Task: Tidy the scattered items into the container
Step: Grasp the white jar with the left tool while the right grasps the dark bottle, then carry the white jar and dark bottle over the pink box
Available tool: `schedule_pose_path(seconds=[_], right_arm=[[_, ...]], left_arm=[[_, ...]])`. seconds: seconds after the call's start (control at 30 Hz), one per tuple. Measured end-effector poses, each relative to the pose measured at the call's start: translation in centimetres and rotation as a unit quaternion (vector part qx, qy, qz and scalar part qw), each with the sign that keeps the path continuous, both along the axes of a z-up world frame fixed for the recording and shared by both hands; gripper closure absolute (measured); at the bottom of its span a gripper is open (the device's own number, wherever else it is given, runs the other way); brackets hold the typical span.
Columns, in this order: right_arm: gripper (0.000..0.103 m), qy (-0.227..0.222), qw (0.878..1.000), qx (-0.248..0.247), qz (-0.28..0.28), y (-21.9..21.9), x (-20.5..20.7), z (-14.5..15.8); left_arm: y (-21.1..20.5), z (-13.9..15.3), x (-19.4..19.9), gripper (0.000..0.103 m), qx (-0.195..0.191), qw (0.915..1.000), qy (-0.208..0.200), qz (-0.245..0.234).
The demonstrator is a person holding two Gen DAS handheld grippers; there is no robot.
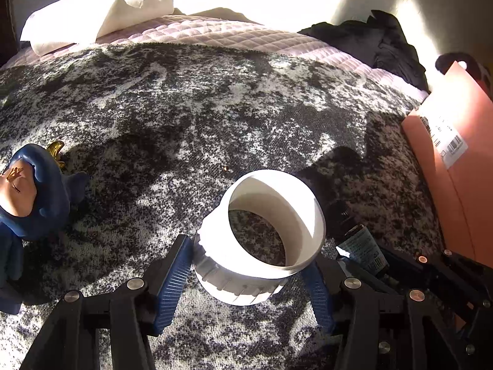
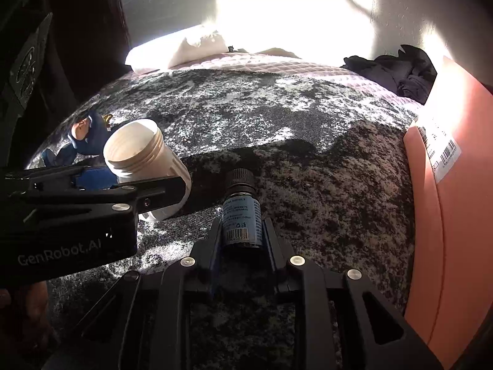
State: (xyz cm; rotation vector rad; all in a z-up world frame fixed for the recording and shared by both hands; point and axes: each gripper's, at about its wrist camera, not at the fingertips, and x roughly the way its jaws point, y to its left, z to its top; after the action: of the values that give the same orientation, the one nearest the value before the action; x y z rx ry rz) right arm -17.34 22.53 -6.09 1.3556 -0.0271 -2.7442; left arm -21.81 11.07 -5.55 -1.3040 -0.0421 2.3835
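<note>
A white threaded plastic ring [image 1: 215, 246] sits tilted between the blue pads of my left gripper [image 1: 249, 256], which is shut on it just over the mottled black-and-white blanket [image 1: 185, 108]. The right wrist view shows the same ring [image 2: 138, 151] in the left gripper [image 2: 148, 178]. My right gripper [image 2: 242, 225] is shut on a small dark bottle [image 2: 242, 215] with a blue label and black cap, lying along the fingers. That bottle [image 1: 360, 243] lies right of the ring. A salmon-coloured container [image 2: 446, 215] with a barcode label stands at the right edge.
A blue figurine [image 1: 34, 197] lies on the blanket at the left. Rolled white cloth [image 1: 92, 15] and a heap of dark clothes [image 1: 385, 43] rest on the quilted cover at the back. The container wall [image 1: 456, 160] borders the blanket's right side.
</note>
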Motion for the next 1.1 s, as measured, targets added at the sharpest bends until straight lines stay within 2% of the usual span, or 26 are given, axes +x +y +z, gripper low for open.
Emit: schedule_pose_path(seconds=[0.3,0.4,0.6,0.83,1.1], right_arm=[[0.077,-0.005,1.000,-0.001,-0.003,0.3,1.4,0.6],[0.077,-0.010,1.000,-0.001,-0.005,0.3,2.5,1.0],[0.078,0.006,1.000,-0.022,0.001,0.0,5.6,3.9],[0.078,0.072,0.997,-0.035,0.021,-1.6,11.2,10.6],[0.078,0.163,0.985,-0.050,0.003,1.0,18.8,19.0]], left_arm=[[-0.7,2.1,1.9,0.044,-0.015,0.9996,0.024,0.006],[-1.2,3.6,3.2,0.044,-0.017,0.9993,0.033,0.011],[-2.5,7.0,6.6,0.044,-0.022,0.9981,0.055,0.020],[-3.7,11.2,10.9,0.044,-0.029,0.9959,0.082,0.026],[1.5,17.9,16.0,0.044,-0.014,0.9905,0.136,-0.012]])
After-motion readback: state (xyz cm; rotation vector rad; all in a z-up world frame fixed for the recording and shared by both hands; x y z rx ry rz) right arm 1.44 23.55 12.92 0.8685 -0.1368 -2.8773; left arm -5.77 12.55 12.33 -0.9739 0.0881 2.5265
